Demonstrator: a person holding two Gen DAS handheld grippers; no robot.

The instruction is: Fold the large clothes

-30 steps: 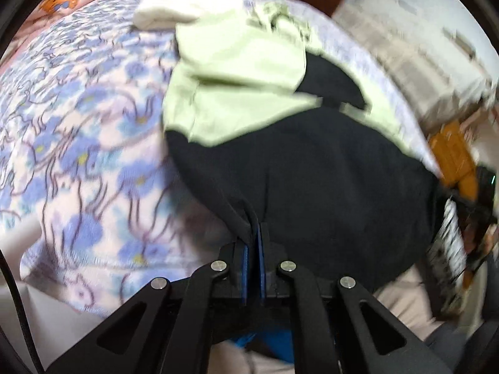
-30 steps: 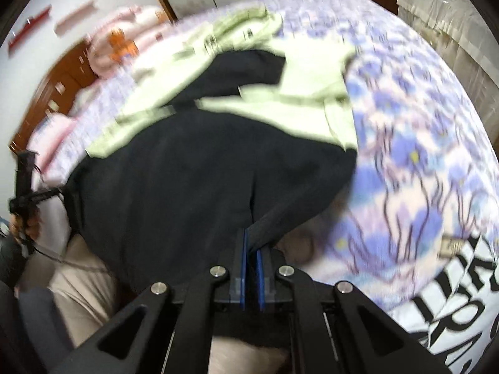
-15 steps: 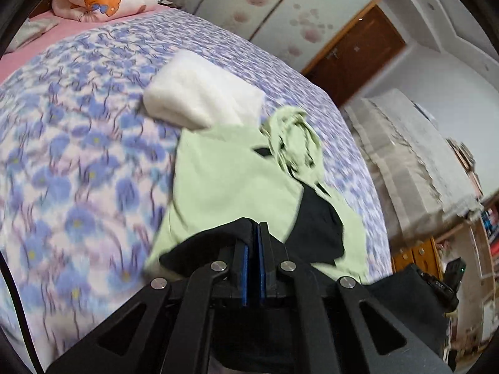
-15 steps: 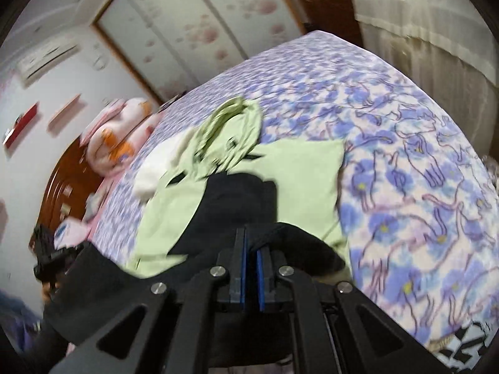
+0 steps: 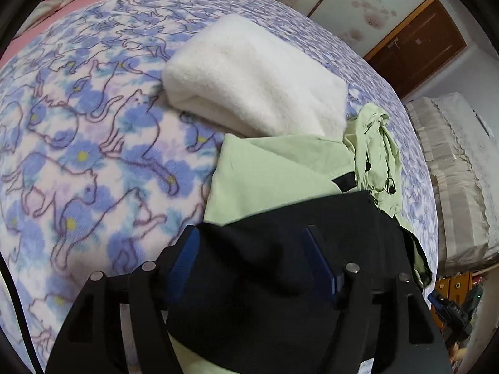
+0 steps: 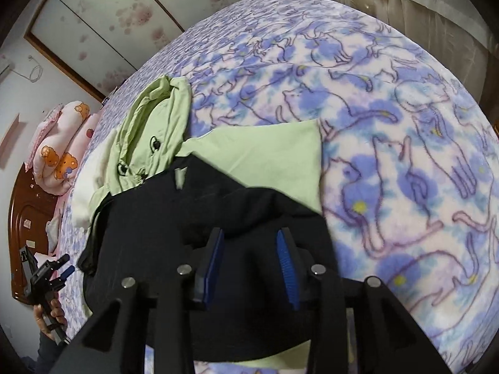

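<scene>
A light green and black hooded jacket lies on the bed, its black lower part folded up over the green chest and its hood bunched at the far end. My left gripper hovers over the black fold. Its jaws are opening, and the black cloth lies loose between the blue pads. In the right wrist view the same jacket shows its black fold and hood. My right gripper is opening too, with black cloth between its pads but not pinched.
A folded white fleece lies just beyond the jacket on the blue cat-print bedspread. Pink bear-print bedding and a wooden headboard are at the bed's head. A hand holds the other gripper at the left.
Both grippers carried the black hem forward over the green top of the jacket. Their jaws were shut on the hem and now stand apart, with the cloth let go.
</scene>
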